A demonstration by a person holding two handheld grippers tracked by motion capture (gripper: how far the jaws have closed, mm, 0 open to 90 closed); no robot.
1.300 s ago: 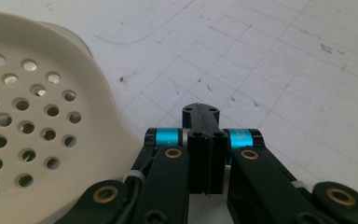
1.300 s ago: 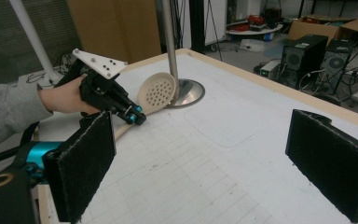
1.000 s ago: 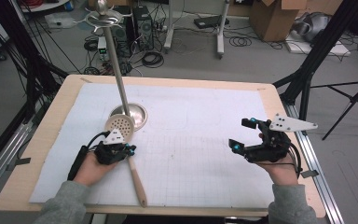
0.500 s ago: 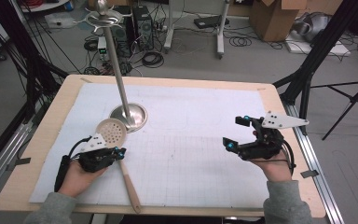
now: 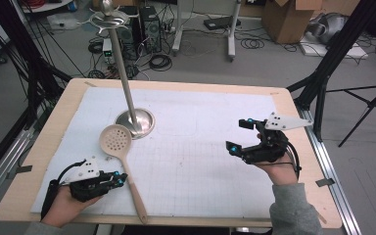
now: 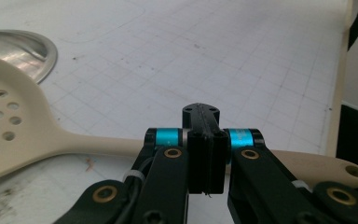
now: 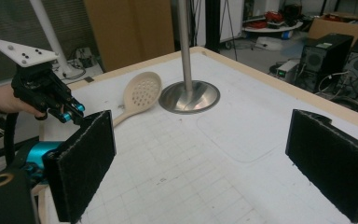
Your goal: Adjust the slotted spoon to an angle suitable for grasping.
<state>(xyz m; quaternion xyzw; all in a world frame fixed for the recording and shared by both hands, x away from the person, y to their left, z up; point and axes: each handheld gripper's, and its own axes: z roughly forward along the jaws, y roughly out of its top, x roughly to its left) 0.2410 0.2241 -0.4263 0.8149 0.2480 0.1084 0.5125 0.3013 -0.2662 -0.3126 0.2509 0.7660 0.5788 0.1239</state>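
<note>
1. On the mat, our left gripper [image 5: 119, 179], jaws shut on nothing, has drawn back beside the slotted spoon [image 5: 117, 145], which lies released near the stand base [image 5: 135, 123].
2. Our right gripper [image 5: 239, 136] hovers wide open, empty.

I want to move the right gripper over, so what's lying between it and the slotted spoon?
Just bare white gridded mat between the right gripper and the slotted spoon, as the high view shows.

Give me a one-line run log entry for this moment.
left gripper: shut, empty, beside spoon handle | right gripper: open, empty | slotted spoon: flat on mat, bowl near stand base
</note>
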